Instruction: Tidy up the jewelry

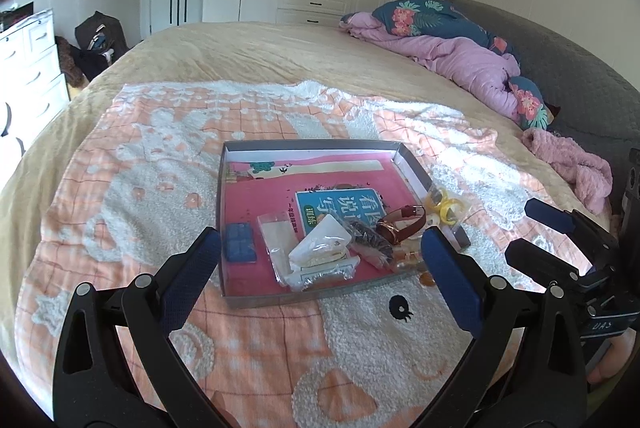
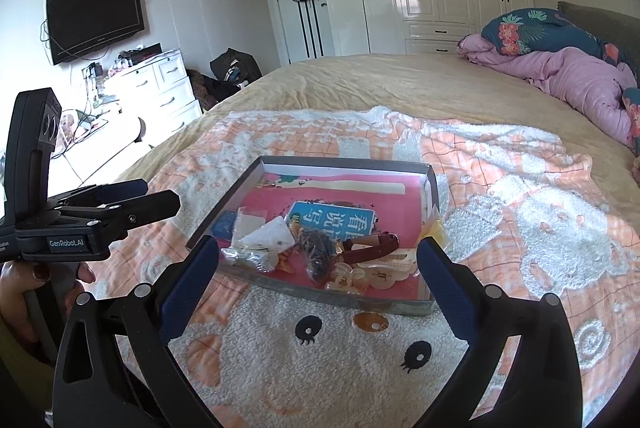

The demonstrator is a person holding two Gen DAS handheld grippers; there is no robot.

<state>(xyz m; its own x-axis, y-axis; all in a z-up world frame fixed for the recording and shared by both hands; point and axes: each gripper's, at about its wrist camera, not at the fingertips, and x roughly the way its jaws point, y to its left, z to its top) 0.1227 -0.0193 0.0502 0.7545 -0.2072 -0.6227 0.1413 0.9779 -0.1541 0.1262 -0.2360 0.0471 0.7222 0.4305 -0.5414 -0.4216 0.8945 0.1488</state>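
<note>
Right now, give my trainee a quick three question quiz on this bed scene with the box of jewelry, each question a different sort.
1. True or false: the left gripper is clamped on the brown-strap watch.
2. Multiple choice: where does the small blue case lie? A) on the pink quilt B) inside the shallow box, by its left wall C) on the white dresser
3. Fill in: the box rests on a peach and white ______ spread over the bed.

Key:
1. False. Both it and the right gripper are open and empty.
2. B
3. Blanket
</note>
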